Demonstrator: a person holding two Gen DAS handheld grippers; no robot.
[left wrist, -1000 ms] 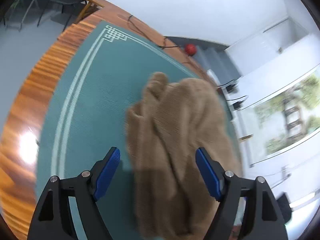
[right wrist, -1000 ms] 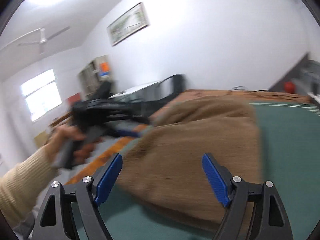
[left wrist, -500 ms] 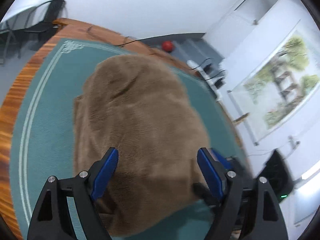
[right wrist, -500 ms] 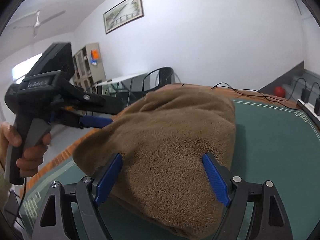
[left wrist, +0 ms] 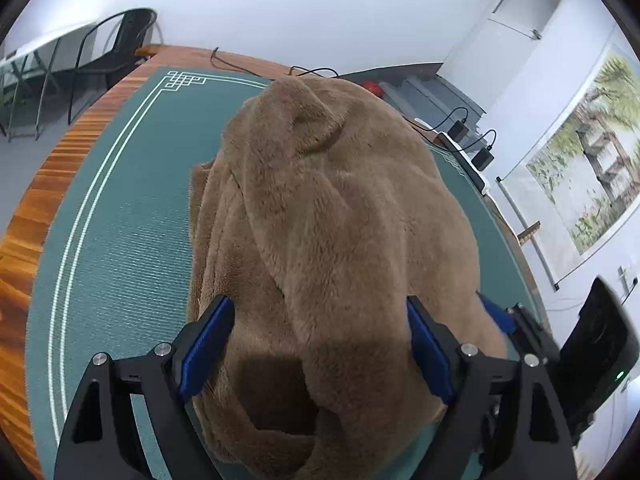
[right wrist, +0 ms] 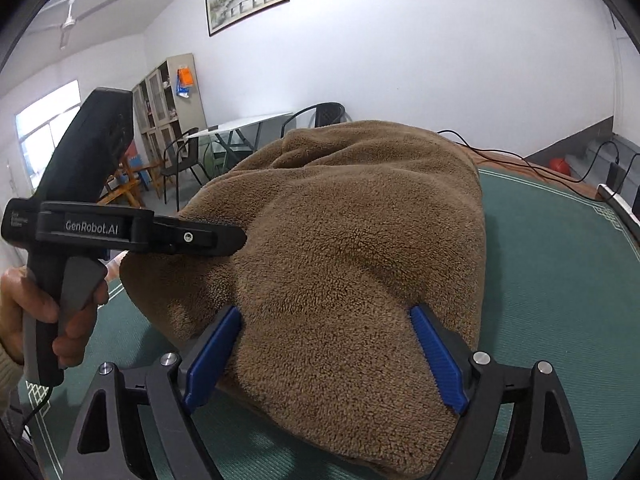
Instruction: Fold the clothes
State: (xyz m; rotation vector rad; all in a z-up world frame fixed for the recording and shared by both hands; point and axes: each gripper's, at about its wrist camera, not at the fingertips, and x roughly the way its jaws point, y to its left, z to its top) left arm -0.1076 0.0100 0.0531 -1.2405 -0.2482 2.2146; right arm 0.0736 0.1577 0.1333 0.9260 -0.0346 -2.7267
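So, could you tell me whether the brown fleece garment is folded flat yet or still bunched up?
Still bunched: the brown fleece garment sits as a rumpled mound on the green mat.

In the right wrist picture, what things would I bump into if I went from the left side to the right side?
The person's hand → the left gripper it holds, poking the fluffy brown garment → the green table mat → the red ball on the floor.

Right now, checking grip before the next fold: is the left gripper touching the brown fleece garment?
Touching. The right wrist view shows the left gripper with its tip pressed into the brown fleece garment, denting the pile.
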